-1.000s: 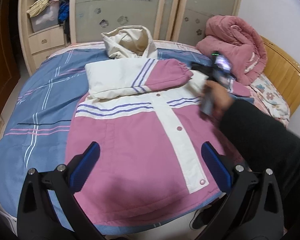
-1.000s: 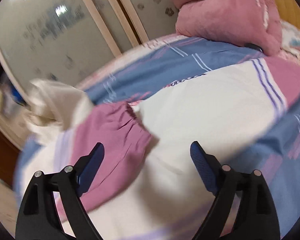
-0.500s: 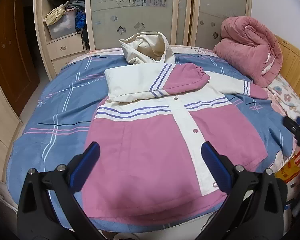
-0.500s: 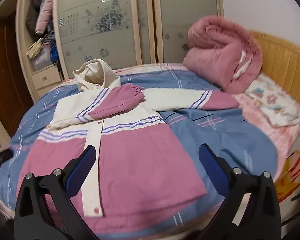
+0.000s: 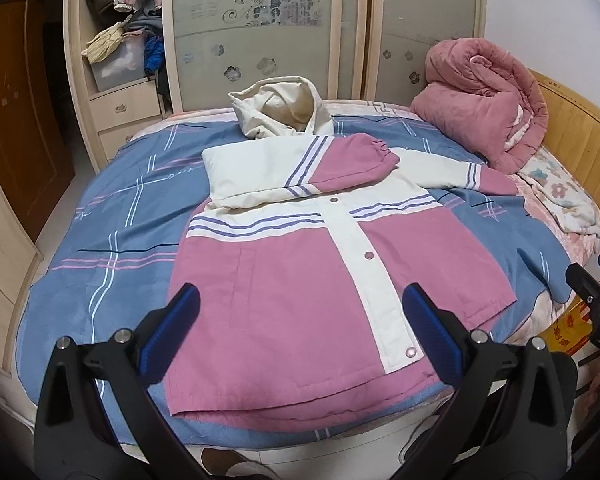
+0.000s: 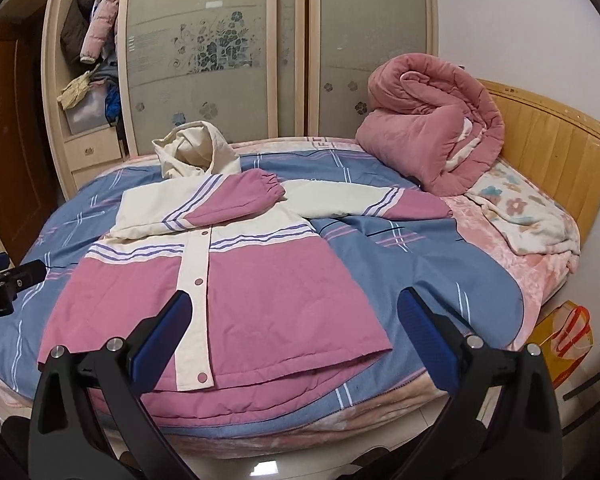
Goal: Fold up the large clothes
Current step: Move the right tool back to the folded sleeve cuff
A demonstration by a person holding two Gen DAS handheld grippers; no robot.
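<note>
Left gripper [image 5: 300,320]: jaws spread wide, nothing between the blue pads, held off the near edge of the bed, above the jacket's hem. Right gripper [image 6: 296,324]: jaws likewise at full spread and empty, held clear of the cloth at the near bed edge; its jaws had just been opening, with nothing between them.

Ahead of both: pink and cream jacket [image 5: 300,280] lying flat, front up, snapped shut, on the blue plaid bedspread [image 5: 112,248]. One sleeve [image 5: 300,168] is folded across the chest, its pink cuff pointing right. The other sleeve [image 6: 364,200] lies stretched out to the right on the spread. Cream hood [image 5: 280,110] stands bunched at the far end.

Beyond, right: rolled pink quilt [image 6: 428,144] against the wooden headboard [image 6: 560,148]. Behind the bed: wardrobe with frosted sliding doors [image 6: 204,60].
</note>
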